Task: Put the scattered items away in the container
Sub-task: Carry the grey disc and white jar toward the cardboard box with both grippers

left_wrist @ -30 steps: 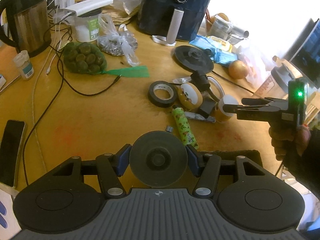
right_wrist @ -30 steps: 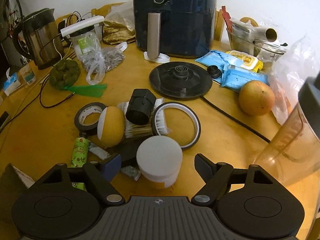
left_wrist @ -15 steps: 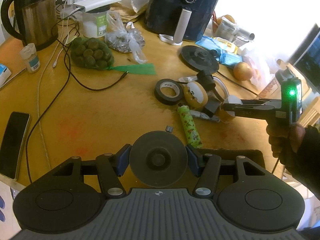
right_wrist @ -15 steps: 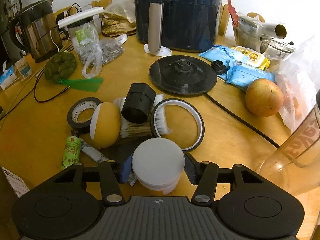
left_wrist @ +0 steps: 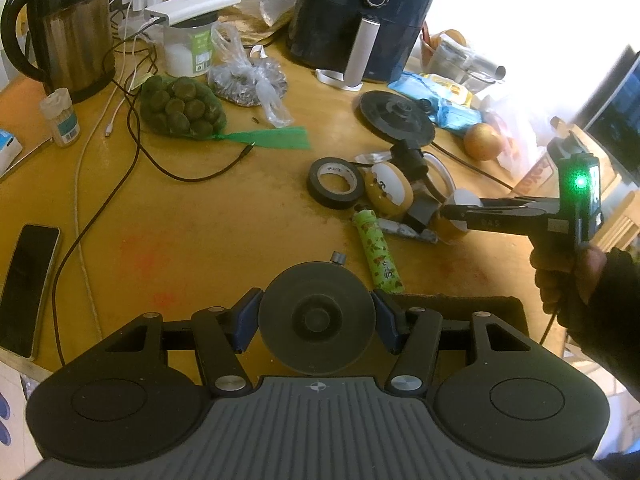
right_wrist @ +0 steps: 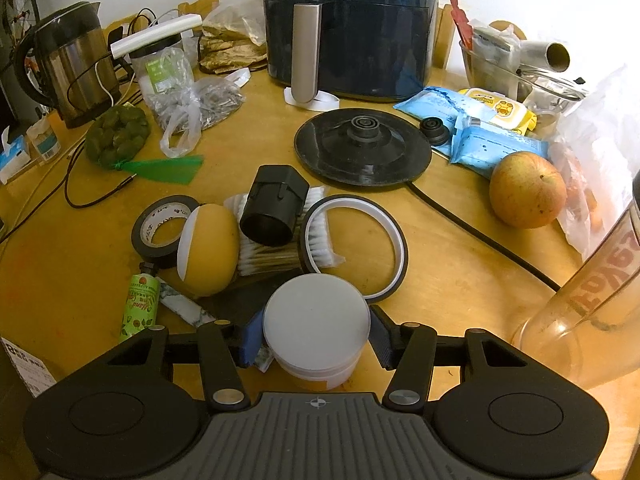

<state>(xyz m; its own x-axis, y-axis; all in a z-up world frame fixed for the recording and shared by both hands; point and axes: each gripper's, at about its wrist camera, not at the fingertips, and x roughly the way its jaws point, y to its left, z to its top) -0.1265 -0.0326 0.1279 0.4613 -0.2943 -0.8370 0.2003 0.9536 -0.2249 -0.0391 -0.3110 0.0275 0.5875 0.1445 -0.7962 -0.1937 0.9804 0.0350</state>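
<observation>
My left gripper [left_wrist: 318, 320] is shut on a dark round disc [left_wrist: 318, 322] with a small metal knob, held above the table's near edge. My right gripper [right_wrist: 316, 338] is shut on a round jar [right_wrist: 316, 320] with a white lid and yellow base; the left wrist view shows it at the right, held by a gloved hand [left_wrist: 568, 276]. Beyond the jar lie a black tape roll [right_wrist: 162, 226], a yellow egg-shaped case [right_wrist: 210, 248], a green tube [right_wrist: 140, 306], a black hexagonal cap [right_wrist: 274, 210], a brush [right_wrist: 318, 236] and a white ring [right_wrist: 394, 248]. A dark box rim [left_wrist: 472, 302] shows below my left gripper.
At the back stand a blue air fryer [right_wrist: 348, 24], a steel kettle [left_wrist: 68, 28] and its round base [right_wrist: 362, 148]. An apple [right_wrist: 528, 190], wipe packs [right_wrist: 496, 140] and a clear jug [right_wrist: 588, 296] are right. A netted bag of green fruit [left_wrist: 180, 108], cables and a phone [left_wrist: 28, 284] are left.
My right gripper's jaws closed in from both sides onto the white-lidded jar. My left gripper kept still with the dark disc in its grip.
</observation>
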